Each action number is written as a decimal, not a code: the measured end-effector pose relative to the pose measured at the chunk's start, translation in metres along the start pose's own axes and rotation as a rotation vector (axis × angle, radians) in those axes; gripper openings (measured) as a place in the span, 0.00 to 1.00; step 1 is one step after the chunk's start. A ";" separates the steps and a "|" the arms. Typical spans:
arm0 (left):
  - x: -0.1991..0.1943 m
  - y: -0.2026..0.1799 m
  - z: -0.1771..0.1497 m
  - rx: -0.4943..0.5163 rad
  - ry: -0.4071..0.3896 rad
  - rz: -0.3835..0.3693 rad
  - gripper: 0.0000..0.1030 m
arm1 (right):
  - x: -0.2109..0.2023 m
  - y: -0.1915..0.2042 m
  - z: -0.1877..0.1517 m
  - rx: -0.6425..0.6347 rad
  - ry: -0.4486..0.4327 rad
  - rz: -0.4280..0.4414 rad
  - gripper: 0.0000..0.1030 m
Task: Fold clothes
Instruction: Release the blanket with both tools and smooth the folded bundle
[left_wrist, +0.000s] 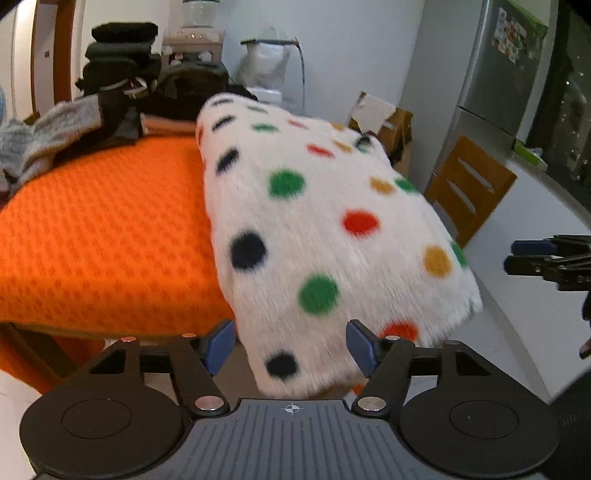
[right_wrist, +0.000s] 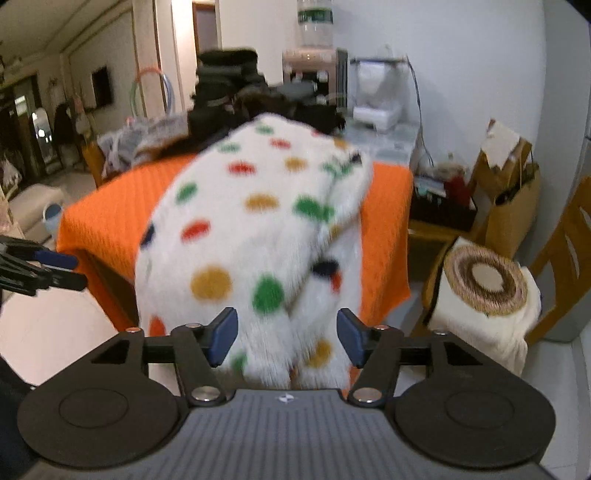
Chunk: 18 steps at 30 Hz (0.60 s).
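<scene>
From where I stand the risk starts at the left: the orange-covered surface (left_wrist: 92, 229) carries a heap of grey and dark clothes (left_wrist: 48, 140) at its far end, and if the spotted garment gets pushed that way it could muddle into the unfolded pile. The white fleece garment with coloured spots (left_wrist: 317, 221) lies folded on the near right part of the surface, its near end drooping over the edge toward the floor; that overhang is what I'd worry about most, since its own weight looks enough to drag the fold open or slide the whole thing off. The left tool (left_wrist: 291, 347) stands with its blue pads spread apart, the hanging fleece just between and beyond them, not pinched. The right tool (right_wrist: 287, 341) is likewise spread wide, holding nothing, with the drooping end between its pads; a careless snatch from either could catch only the top layer and undo the fold. The left view shows the top face as one smooth slab and the fridge (left_wrist: 509, 74) beyond; only the right view reveals the layered side edge where the fold gapes, plus the stool with the round woven mat (right_wrist: 485, 282) near the surface's corner.
</scene>
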<state>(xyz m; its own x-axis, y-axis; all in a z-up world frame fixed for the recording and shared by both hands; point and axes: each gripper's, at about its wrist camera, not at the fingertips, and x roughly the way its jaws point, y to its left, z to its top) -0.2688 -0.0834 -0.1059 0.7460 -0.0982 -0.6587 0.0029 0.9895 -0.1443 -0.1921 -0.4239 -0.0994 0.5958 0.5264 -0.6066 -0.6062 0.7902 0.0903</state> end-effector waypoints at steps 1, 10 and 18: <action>0.001 0.003 0.007 -0.001 -0.009 0.007 0.67 | 0.002 0.001 0.007 0.001 -0.014 0.010 0.65; 0.022 0.048 0.066 -0.050 -0.082 0.079 0.86 | 0.063 0.010 0.077 -0.019 -0.037 0.070 0.71; 0.073 0.108 0.115 -0.069 -0.089 0.060 0.97 | 0.127 -0.009 0.099 0.152 -0.025 0.007 0.93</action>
<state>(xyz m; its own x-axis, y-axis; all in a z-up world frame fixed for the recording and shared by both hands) -0.1378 0.0289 -0.0843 0.7995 -0.0262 -0.6001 -0.0871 0.9834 -0.1590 -0.0592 -0.3333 -0.0991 0.6057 0.5382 -0.5861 -0.5247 0.8239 0.2144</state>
